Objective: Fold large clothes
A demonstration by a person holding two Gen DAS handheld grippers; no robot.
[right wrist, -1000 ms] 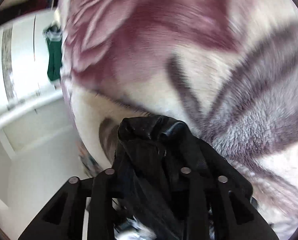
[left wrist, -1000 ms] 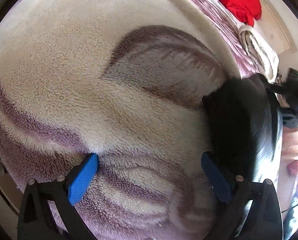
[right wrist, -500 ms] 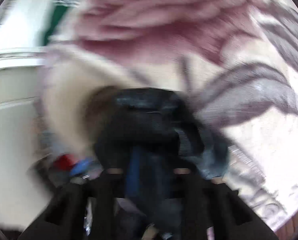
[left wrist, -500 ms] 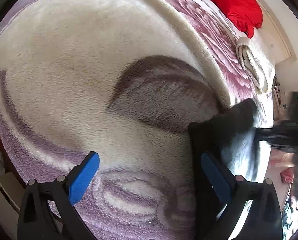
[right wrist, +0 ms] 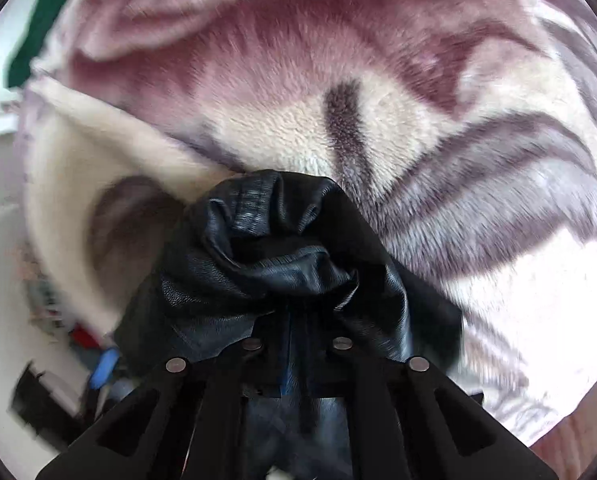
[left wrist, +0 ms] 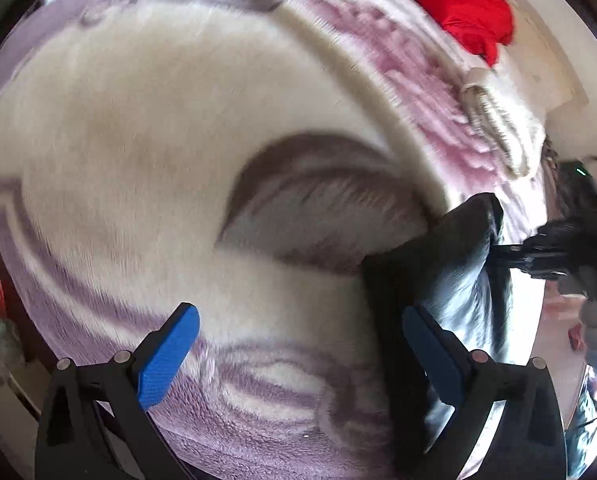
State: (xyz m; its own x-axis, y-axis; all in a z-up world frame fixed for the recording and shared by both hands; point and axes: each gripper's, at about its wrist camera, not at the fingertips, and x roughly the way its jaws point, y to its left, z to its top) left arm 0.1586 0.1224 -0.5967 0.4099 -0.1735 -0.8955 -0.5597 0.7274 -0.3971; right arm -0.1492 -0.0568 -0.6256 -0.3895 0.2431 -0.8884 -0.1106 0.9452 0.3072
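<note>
Plush cream-and-mauve floral blanket (left wrist: pixel 146 168) fills both views, with a red garment (left wrist: pixel 458 4) at the upper right of the left wrist frame and a green one (right wrist: pixel 30 40) at the upper left of the right. The left hand-held gripper (left wrist: pixel 298 356) hangs released, blue pads (left wrist: pixel 166 360) spread wide above the blanket. The right hand-held gripper (right wrist: pixel 296 344) is clenched on a bunched black leather garment (right wrist: pixel 274 256), lifted at lower centre; it also shows at the left view's right side.

No text, label, brand, number or sign can be read anywhere in either wrist view.
</note>
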